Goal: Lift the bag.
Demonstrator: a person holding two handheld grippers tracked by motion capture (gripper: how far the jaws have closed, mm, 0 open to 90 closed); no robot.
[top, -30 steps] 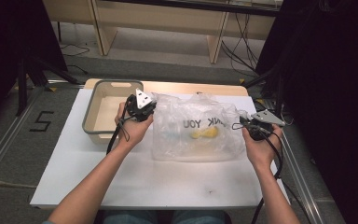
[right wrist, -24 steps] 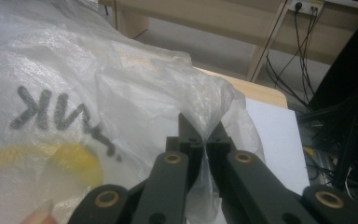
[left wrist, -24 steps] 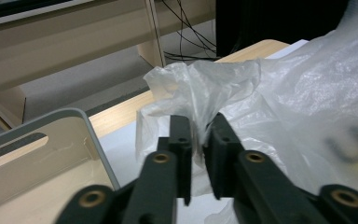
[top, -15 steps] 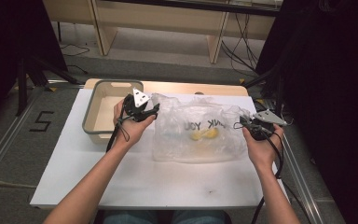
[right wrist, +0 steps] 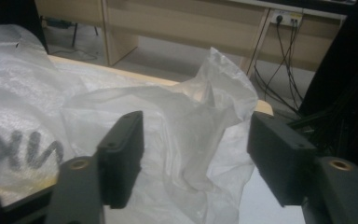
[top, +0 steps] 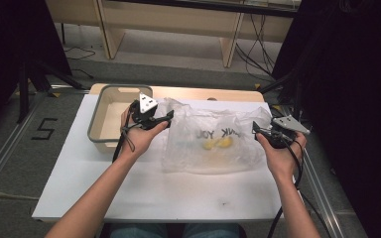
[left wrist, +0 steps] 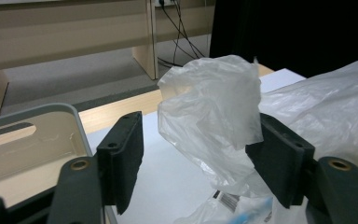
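High view: my left tool (top: 164,118) and right tool (top: 256,130) have just opened wide, both bag handles loose between unclenched jaws. Plastic bag (top: 213,144) lies on the surface (top: 144,193) beside the tray (top: 98,111). Risk: film clinging to pads drags it on withdrawal.

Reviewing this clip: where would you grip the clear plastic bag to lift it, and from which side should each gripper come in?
Probably by its two upstanding handle corners. The plastic bag lies flat with a bunched ear standing at each far corner; each ear sits between open jaws that have just been opening. Bring the left gripper in from the bag's left and the right gripper from its right, closing across the crumpled film, clear of the yellow contents.
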